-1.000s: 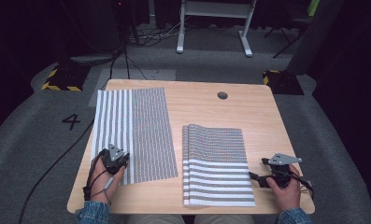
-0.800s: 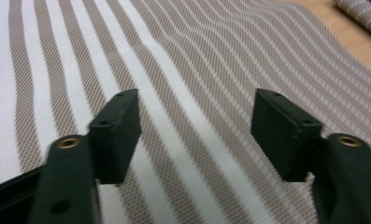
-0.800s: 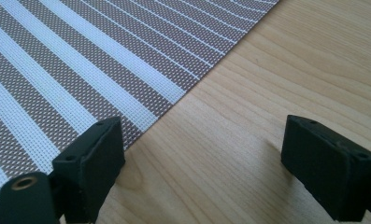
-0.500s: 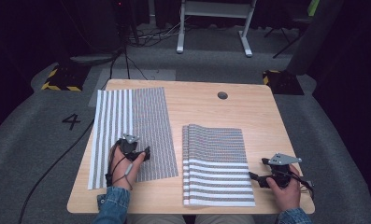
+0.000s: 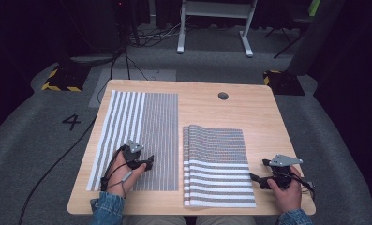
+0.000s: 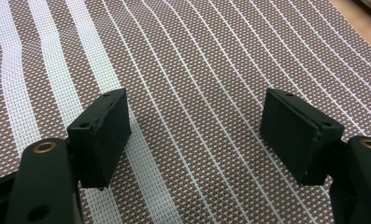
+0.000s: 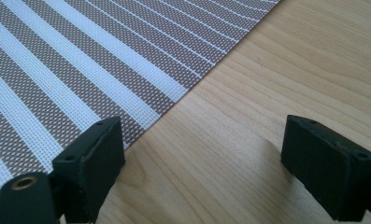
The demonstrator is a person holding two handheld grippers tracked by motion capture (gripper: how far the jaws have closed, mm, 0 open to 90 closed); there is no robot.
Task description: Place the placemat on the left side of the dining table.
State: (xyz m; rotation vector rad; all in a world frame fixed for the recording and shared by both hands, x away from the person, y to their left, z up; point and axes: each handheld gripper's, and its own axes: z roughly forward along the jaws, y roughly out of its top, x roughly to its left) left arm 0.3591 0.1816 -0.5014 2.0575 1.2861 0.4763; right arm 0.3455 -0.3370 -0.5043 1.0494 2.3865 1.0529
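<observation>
Moved inward from flat mat's (image 5: 141, 136) outer edge: left claw (image 5: 149, 163), now over mat, just opened wide, nothing btwn. Right claw (image 5: 254, 178) open beside folded mat (image 5: 219, 164), on worktop (image 5: 268, 117).

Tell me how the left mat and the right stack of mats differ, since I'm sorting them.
The left mat is a single sheet lying flat; the right stack is several sheets, their edges showing along its left side. The left mat's stripes run away from the person; the stack's run across. The left gripper, open, is over the left mat; the right gripper, open, sits beside the stack. Both share the brown-and-white striped weave.
</observation>
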